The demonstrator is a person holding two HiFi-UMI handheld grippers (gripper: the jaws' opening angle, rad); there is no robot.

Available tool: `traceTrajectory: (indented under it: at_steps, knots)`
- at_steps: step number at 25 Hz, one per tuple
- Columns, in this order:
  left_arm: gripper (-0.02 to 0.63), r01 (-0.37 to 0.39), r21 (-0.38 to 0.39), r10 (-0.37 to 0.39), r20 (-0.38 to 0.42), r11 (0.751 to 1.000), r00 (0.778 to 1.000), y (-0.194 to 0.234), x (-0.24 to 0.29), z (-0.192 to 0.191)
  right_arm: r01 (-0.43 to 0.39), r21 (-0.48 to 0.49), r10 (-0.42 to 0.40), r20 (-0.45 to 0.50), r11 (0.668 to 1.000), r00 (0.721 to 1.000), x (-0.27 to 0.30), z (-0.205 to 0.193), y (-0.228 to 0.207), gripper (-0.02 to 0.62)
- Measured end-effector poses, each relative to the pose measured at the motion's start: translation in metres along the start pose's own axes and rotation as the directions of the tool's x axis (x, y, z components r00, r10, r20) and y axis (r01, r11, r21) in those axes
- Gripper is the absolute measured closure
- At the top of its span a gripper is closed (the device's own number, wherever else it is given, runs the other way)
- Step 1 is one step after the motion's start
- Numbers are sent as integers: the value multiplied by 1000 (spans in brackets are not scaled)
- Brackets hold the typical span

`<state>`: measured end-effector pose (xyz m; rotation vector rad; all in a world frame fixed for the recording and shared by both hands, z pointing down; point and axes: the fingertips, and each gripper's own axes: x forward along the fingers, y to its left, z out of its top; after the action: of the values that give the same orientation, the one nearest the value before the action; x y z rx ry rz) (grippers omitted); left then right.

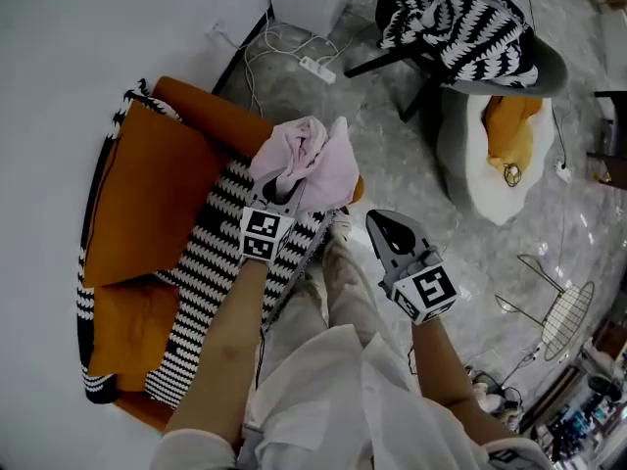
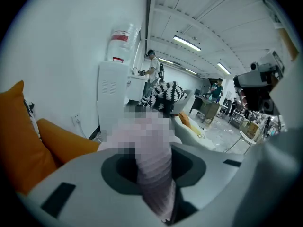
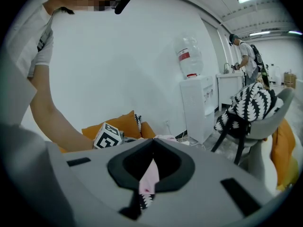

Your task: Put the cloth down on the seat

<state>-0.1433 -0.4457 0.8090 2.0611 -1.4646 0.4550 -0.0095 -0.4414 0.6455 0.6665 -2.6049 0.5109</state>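
Grey marbled floor point(image 1: 411, 164) is seen beside an orange seat point(image 1: 211, 116), much of which is covered by a striped throw point(image 1: 211, 262); its near edge is hidden by the person's arms. The pink cloth point(image 1: 304, 155) is clamped in the left claw point(image 1: 284, 192) over the seat's floor-side edge; whether it touches the seat cannot be told. The right claw point(image 1: 377, 221) is closed on nothing, apart from the cloth. A zigzag blanket point(image 1: 451, 18) is heaped in a grey chair point(image 1: 549, 67).

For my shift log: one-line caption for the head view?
Left gripper holds the pink cloth over the orange seat; right gripper, shut and empty, hangs alongside.
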Motion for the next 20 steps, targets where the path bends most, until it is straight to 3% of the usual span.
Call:
traceTrajectory:
  at_steps: [5,11,15,20]
  knots:
    - [448,0,5,0,8,1000,1000,5,9,-11,7,16,-7,-8,1000,1000,0,-17,-4,586]
    - [412,-17,28,18,-12,999,1000,3,5,-11,1,-3,-1,7,1000,1000,-4,-7,3,586]
    - [351,-42,61,44,-27,997,999,5,1,-11,-4,-13,4,10,1000,1000,-5,0,5,586]
    - [348,-51,86,51,6,995,999,6,-16,13,-7,-26,7,20,1000,1000,-3,13,12,586]
